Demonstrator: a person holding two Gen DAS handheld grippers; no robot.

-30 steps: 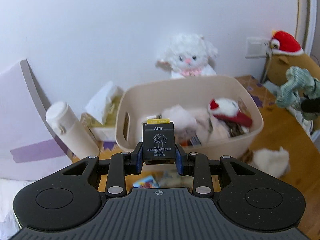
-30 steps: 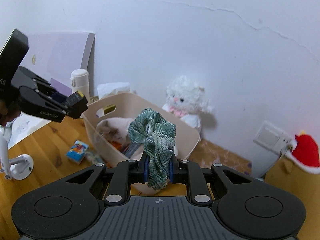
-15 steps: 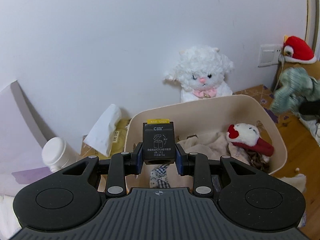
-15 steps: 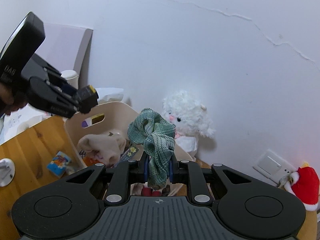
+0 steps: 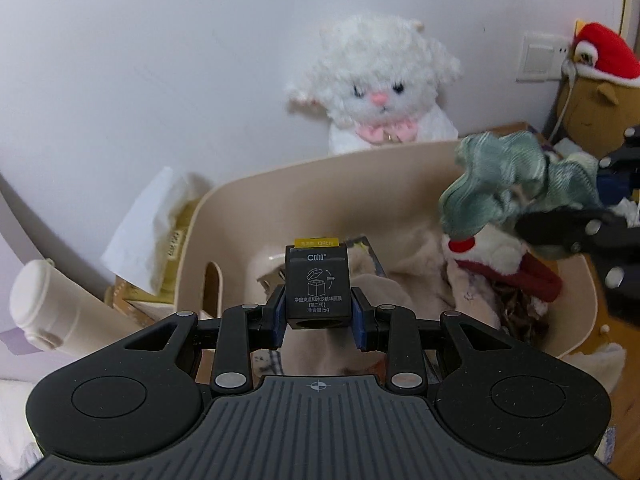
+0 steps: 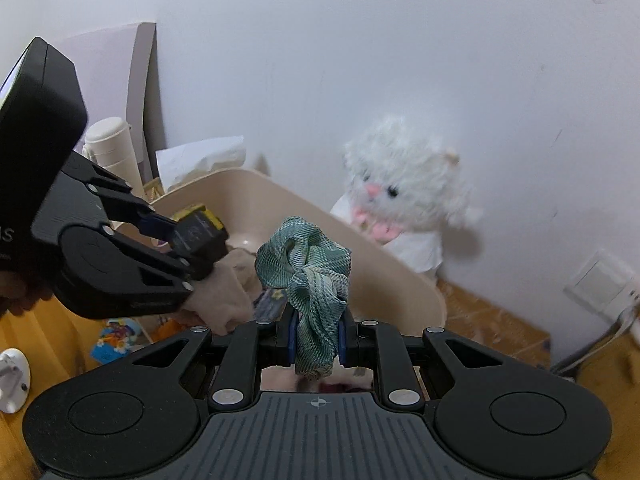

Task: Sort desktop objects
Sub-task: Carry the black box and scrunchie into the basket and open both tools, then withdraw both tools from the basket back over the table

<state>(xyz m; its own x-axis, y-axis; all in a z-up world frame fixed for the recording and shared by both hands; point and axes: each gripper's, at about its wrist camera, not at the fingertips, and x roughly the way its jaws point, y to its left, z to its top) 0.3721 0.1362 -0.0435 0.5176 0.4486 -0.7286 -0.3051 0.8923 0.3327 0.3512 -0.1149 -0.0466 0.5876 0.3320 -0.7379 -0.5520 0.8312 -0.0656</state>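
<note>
A beige plastic storage bin [image 5: 304, 168] stands on the wooden table [image 6: 44, 328] against a white wall [image 5: 160, 60]. Above it, the left gripper [image 5: 318, 312] has its fingers closed on a small black box [image 5: 317, 284]; the right gripper [image 6: 316, 340] pinches a green scrunchie [image 6: 308, 272].

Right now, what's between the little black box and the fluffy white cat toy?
The far wall of the beige bin lies between the black box and the white plush cat, which sits behind the bin; the left wrist view shows it.
</note>
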